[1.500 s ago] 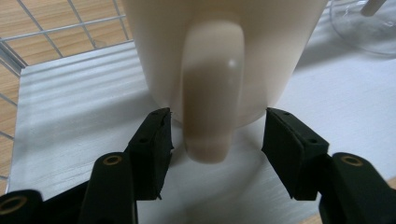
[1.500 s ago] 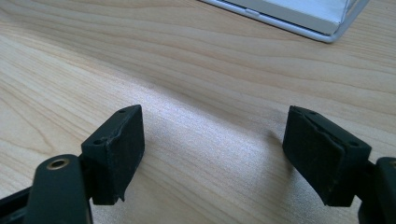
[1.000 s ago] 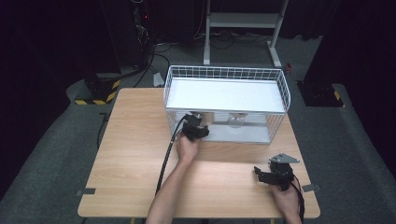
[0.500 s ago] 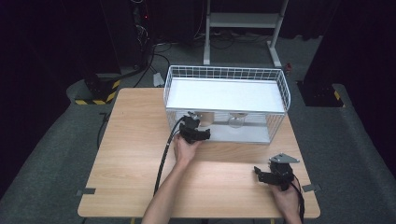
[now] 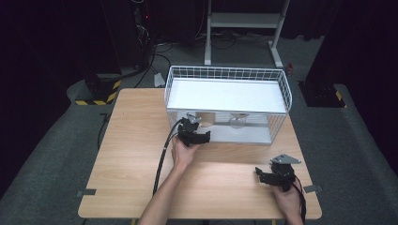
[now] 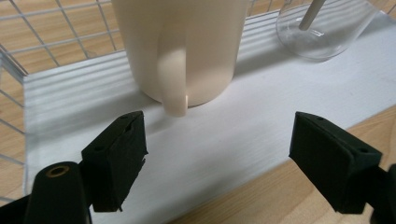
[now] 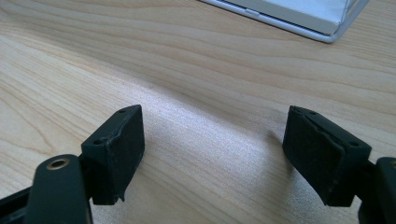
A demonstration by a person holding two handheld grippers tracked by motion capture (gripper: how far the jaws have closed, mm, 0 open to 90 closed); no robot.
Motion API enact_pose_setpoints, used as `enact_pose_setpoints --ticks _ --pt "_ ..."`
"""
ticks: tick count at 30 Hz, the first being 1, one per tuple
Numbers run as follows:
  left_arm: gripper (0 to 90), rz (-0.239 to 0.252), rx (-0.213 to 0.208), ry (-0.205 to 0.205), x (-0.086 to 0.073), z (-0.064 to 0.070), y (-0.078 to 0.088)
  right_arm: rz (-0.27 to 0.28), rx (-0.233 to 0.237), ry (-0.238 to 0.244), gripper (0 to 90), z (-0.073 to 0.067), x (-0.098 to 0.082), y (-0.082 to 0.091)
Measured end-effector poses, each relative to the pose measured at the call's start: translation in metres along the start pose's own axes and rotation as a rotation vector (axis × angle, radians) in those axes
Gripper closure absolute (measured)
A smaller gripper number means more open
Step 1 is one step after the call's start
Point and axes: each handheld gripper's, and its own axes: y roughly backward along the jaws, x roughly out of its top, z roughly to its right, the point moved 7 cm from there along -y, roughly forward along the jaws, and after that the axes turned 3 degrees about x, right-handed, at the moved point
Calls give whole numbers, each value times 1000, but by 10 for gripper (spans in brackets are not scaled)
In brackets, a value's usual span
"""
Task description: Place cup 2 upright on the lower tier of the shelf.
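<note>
Reaching under the wire rack (image 5: 225, 75), the left hand-held gripper (image 6: 215, 154) is held spread just before a cream mug (image 6: 182, 46), whose handle faces it. Nothing is gripped yet. The right hand-held gripper (image 7: 210, 156) is kept spread above bare worktop (image 7: 187, 70).

Count: one light wooden surface (image 5: 141, 154). One white wire-mesh rack with a white shelf (image 5: 225, 93) on it. Under that shelf, one cream ceramic mug with a handle (image 6: 182, 46) and one clear glass piece with a stem (image 6: 322, 28), so two vessels. Two black two-jaw grippers: left gripper (image 5: 195, 133), right gripper (image 5: 274, 176); two black fingers (image 6: 116, 158) each, four total. Two forearms, one per gripper. Off the surface: one white metal stand (image 5: 244, 21), one black-yellow striped block (image 5: 96, 96).
</note>
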Motion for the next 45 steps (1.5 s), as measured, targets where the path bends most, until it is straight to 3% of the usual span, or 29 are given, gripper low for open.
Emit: enact_pose_setpoints --ticks 4,6,7,18,24,45 --pt "163 4 -12 2 -1 -1 6 0 0 0 211 0 0 0" --pt "163 4 6 5 -2 -3 8 0 0 0 211 0 0 0" --pt "163 15 -15 17 -2 -2 10 0 0 1 211 0 0 0" --pt "173 37 -32 5 -4 -3 21 0 0 0 211 0 0 0" --pt "181 55 -54 32 -5 -3 29 1 0 1 211 0 0 0" --pt "188 78 -62 32 -13 -8 52 0 0 0 211 0 0 0"
